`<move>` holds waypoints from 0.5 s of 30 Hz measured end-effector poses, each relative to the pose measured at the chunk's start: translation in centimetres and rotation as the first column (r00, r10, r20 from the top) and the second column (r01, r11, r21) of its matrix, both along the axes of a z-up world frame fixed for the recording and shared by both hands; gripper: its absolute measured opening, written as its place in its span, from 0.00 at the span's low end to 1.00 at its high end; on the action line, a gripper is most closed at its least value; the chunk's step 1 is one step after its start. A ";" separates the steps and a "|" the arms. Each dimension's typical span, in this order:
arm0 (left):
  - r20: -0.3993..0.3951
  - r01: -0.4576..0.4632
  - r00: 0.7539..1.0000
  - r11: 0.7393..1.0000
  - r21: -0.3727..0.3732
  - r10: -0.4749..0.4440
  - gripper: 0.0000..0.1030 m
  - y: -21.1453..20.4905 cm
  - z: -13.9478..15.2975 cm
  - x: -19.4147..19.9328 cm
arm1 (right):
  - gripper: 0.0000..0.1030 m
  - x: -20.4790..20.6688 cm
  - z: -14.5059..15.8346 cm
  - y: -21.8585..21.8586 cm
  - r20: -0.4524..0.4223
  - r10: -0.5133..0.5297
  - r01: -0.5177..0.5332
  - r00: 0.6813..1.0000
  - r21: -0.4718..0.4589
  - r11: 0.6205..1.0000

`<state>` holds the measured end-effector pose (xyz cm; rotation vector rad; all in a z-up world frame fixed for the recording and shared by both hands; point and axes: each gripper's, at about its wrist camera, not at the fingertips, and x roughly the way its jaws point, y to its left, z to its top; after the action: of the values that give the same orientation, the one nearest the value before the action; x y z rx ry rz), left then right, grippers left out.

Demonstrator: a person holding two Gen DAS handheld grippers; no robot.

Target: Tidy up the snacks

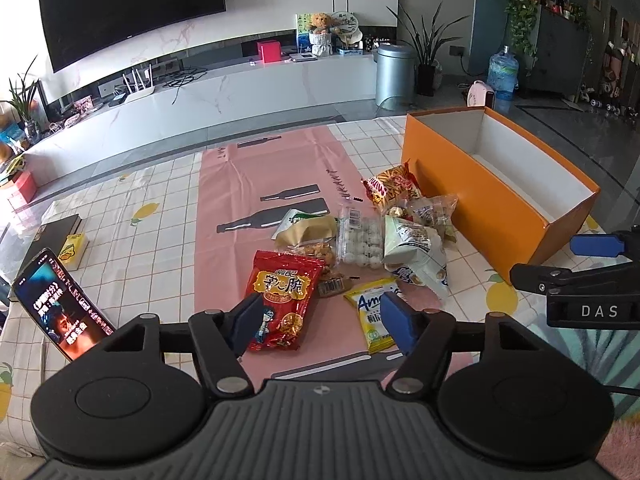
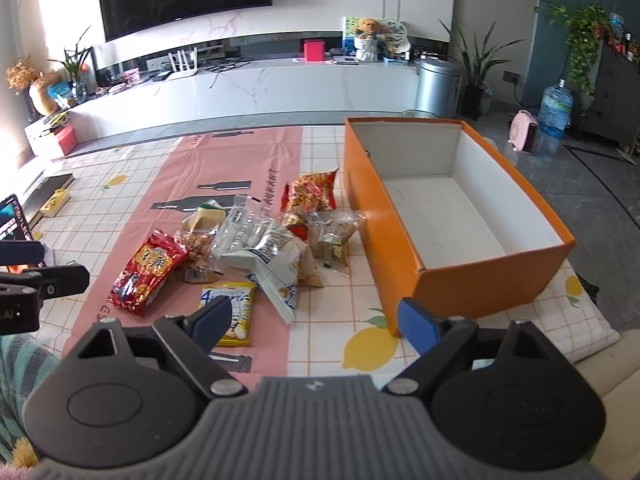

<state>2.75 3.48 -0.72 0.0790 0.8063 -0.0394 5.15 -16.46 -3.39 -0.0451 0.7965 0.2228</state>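
- The left gripper (image 1: 320,320) is hovering over the near edge of a table, its blue pads spread apart and pinching nothing; a red snack bag (image 1: 282,304) is lying just past its left pad, at about 11 o'clock, and a yellow snack packet (image 1: 374,310) is lying just past its right pad, at about 1 o'clock.
- The right gripper (image 2: 316,322) is hanging beside it with fingers likewise spread and nothing between them; in the left wrist view it is showing at 3 o'clock, side-on.
- A loose pile of snacks is sitting mid-table on a pink runner (image 1: 256,184) laid over a checked tablecloth (image 1: 132,248) printed with lemons: a clear bag of white balls (image 1: 360,240), a white and blue bag (image 1: 416,252), a brown packet (image 1: 306,232) and a red and yellow bag (image 1: 390,184) farthest back.
- An orange box (image 2: 460,280) with a white, bare interior is standing open at 2 o'clock of the pile, its long side nearly touching the nearest bags.
- A phone (image 1: 60,304) with a lit screen is leaning at 9 o'clock of the left gripper.
- A dark television (image 1: 132,4) is hanging at 12 o'clock above a long white cabinet (image 1: 240,84).
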 end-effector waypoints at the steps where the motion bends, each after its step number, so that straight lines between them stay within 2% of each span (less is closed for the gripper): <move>1: -0.004 0.002 1.000 1.000 0.006 -0.002 0.77 0.2 -0.2 0.4 | 0.79 0.4 -0.2 0.3 -0.003 0.012 -0.012 1.000 -0.006 1.000; 3: -0.018 0.005 1.000 1.000 0.019 -0.004 0.77 0.6 -0.7 1.2 | 0.78 1.2 -0.7 0.9 -0.006 0.032 -0.032 0.999 -0.012 0.999; 7: -0.063 0.047 0.997 0.999 0.026 -0.045 0.84 1.4 -1.7 3.1 | 0.77 3.2 -2.0 2.0 -0.031 0.068 -0.069 0.997 -0.011 0.998; 12: -0.141 0.094 0.986 0.995 0.024 -0.090 0.85 2.4 -4.0 5.7 | 0.67 5.9 -3.9 3.0 -0.072 0.105 -0.106 0.992 -0.002 0.994; 15: -0.180 0.117 0.978 0.992 0.043 -0.107 0.85 2.9 -5.5 7.4 | 0.67 7.5 -4.8 3.6 -0.086 0.124 -0.125 0.988 -0.004 0.992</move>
<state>10.11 6.38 -6.18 0.1730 0.9806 -0.1335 12.60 -12.86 -8.22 -0.0948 0.8815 0.3414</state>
